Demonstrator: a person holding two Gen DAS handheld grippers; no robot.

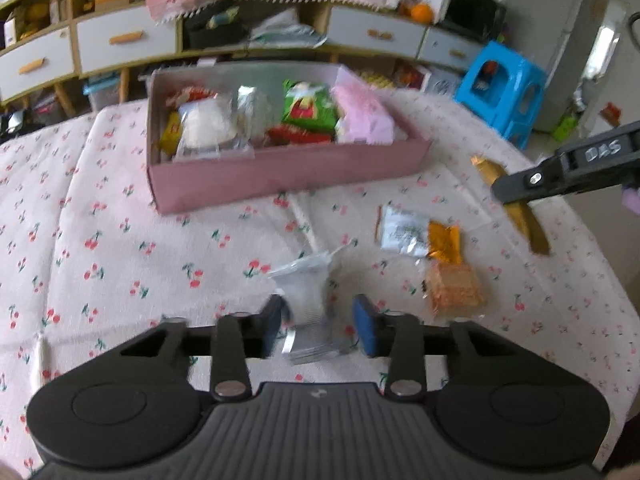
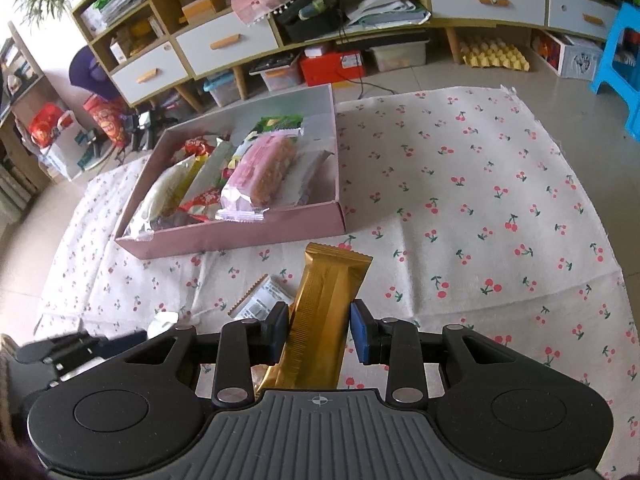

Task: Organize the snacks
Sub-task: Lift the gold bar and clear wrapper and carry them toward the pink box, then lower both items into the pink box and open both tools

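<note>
A pink box [image 1: 280, 172] holding several snack packs stands on the cherry-print cloth; it also shows in the right wrist view [image 2: 240, 236]. My left gripper [image 1: 318, 320] is open around a clear silver-edged packet [image 1: 306, 304] lying on the cloth; only the left pad touches it. My right gripper [image 2: 320, 326] straddles a long gold snack bar [image 2: 324, 312]; its pads stand close to the wrapper with a small gap on the right. The right gripper also shows at the right edge of the left wrist view [image 1: 516, 188], over the gold bar [image 1: 524, 216].
A silver packet [image 1: 402, 230] and an orange-wrapped cake [image 1: 452, 284] lie on the cloth right of my left gripper. The silver packet [image 2: 260, 300] lies left of the gold bar. A blue stool [image 1: 502, 92] and a drawer cabinet [image 1: 120, 40] stand behind the cloth.
</note>
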